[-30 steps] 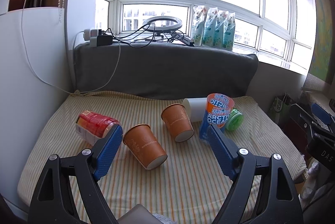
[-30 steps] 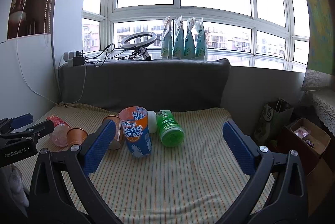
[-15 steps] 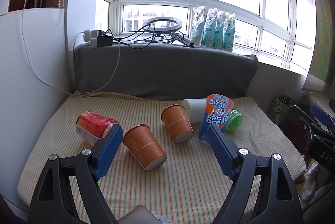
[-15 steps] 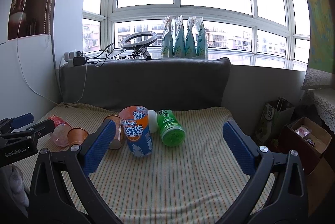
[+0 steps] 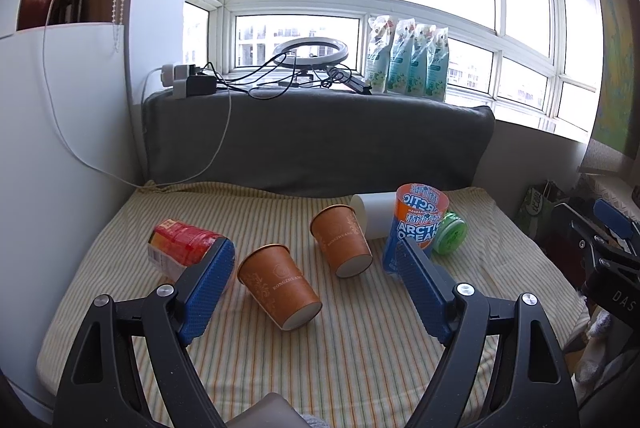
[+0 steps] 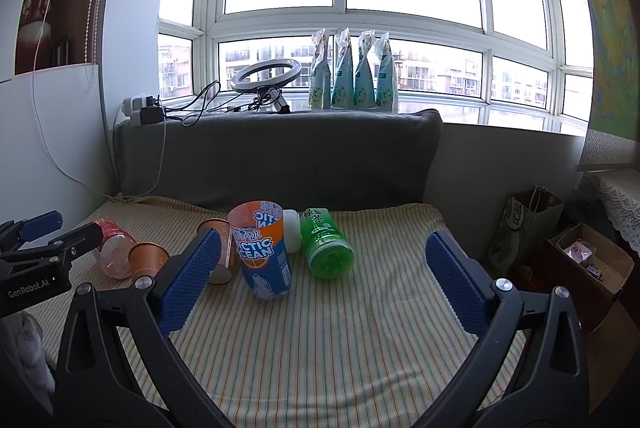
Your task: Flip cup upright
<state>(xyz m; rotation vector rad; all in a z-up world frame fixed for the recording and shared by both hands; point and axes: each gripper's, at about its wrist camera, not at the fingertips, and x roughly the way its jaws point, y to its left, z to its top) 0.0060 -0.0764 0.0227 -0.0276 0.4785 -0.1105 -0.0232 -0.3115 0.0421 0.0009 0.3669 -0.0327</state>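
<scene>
Two orange paper cups lie on their sides on the striped cloth: the near one [image 5: 279,285] and the far one [image 5: 341,241]. A white cup [image 5: 374,214] lies behind them. My left gripper [image 5: 316,286] is open and empty, hovering just in front of the near orange cup. My right gripper [image 6: 326,282] is open and empty, back from the blue-orange Arctic Ocean cup [image 6: 262,250], which stands upside down. The orange cups show at the left in the right wrist view [image 6: 146,260].
A red-labelled bottle [image 5: 182,246] lies at the left and a green tea bottle [image 6: 326,242] at the right. A grey cushion [image 5: 320,140] backs the cloth. Bags and a cardboard box [image 6: 580,268] stand on the floor at the right.
The left gripper has crept slightly forward toward the near orange cup. The right gripper and all the cups have stayed where they were.
</scene>
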